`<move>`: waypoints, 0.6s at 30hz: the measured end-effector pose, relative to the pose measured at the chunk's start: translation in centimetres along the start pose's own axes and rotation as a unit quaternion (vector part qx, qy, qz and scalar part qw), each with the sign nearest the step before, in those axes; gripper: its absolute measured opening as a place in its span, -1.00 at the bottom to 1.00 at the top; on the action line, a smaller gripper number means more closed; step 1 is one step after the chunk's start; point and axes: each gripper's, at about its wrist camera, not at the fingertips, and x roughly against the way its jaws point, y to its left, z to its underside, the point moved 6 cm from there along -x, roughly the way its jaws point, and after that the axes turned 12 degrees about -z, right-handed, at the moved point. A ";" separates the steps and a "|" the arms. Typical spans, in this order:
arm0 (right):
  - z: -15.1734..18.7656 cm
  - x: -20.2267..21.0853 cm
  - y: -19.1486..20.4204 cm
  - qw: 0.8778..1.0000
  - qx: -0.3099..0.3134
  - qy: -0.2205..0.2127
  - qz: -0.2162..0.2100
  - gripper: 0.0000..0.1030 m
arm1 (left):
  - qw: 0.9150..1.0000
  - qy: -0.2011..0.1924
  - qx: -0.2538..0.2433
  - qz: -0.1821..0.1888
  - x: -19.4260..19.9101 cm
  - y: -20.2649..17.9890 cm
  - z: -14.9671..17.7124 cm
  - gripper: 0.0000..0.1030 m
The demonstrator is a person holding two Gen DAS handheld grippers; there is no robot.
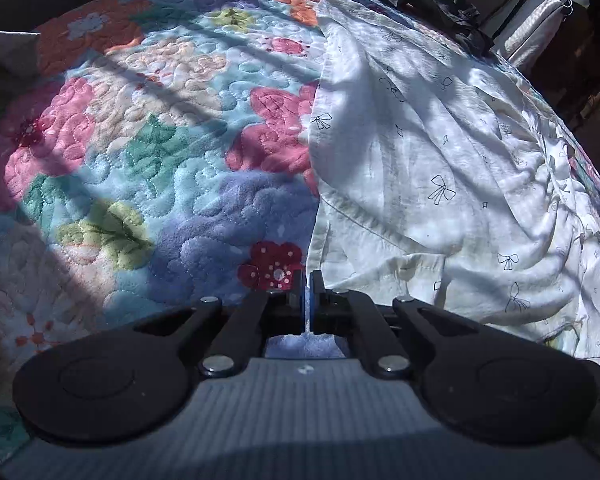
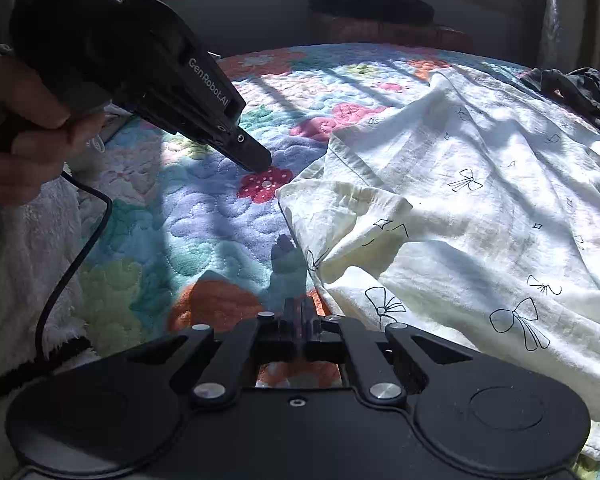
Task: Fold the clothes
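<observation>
Both of my hand-held grippers are closed on nothing. My left hand-held gripper (image 1: 308, 280) has its fingers pressed together with only a sliver of light between them, and it hovers over the bed's flowered quilt (image 1: 140, 160) at the red spotted flower (image 1: 274, 266). My right hand-held gripper (image 2: 299, 308) is likewise pinched shut and empty, over an orange patch of quilt.

From the left one, the white garment (image 1: 440, 168) with the little bow prints begins just beside the fingertips, to their right, and its near left edge runs straight away from me toward the far side of the bed. From the right one, the same garment lies to the right and ahead, its folded-over near corner (image 2: 340, 204) close by. In the right wrist view my left hand (image 2: 24, 136) shows, its tool pointing at that flower just short of the cloth's edge.

I judge the left is the nearer to that long edge, the right to the near corner. The garment's long axis seems to run from near me toward the far right corner of the bed, where a dark garment (image 1: 432, 4) lies bunched. Which end is the collar I cannot tell.
</observation>
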 end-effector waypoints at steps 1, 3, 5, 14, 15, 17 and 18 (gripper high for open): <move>-0.3 0.3 -0.3 1.000 -0.013 -0.011 -0.001 -0.88 | 1.000 0.002 0.003 0.007 -0.2 -0.1 0.0 -0.94; -1.2 0.9 -1.3 0.998 -0.050 -0.042 0.000 -0.45 | 1.000 0.007 0.010 0.020 -0.5 -0.2 -0.1 -0.91; -2.0 1.1 -2.0 0.995 -0.071 -0.065 0.012 0.01 | 1.000 0.005 0.002 0.029 -0.6 -0.7 0.0 -0.84; -3.3 -3.8 -3.5 0.988 -0.132 -0.072 -0.039 -0.87 | 0.997 -0.036 -0.016 0.072 0.5 -1.7 -0.4 0.01; -3.3 -4.0 -2.9 0.989 -0.120 -0.077 -0.045 -0.91 | 0.996 -0.035 -0.022 0.075 0.6 -1.9 -0.4 0.01; -3.2 -3.8 -1.4 0.992 -0.079 -0.090 -0.047 -0.91 | 0.996 -0.028 -0.040 0.078 0.6 -2.4 0.0 0.01; -3.0 -3.7 -0.6 0.993 -0.061 -0.084 -0.051 -0.91 | 0.995 -0.024 -0.049 0.079 0.5 -2.6 0.1 0.01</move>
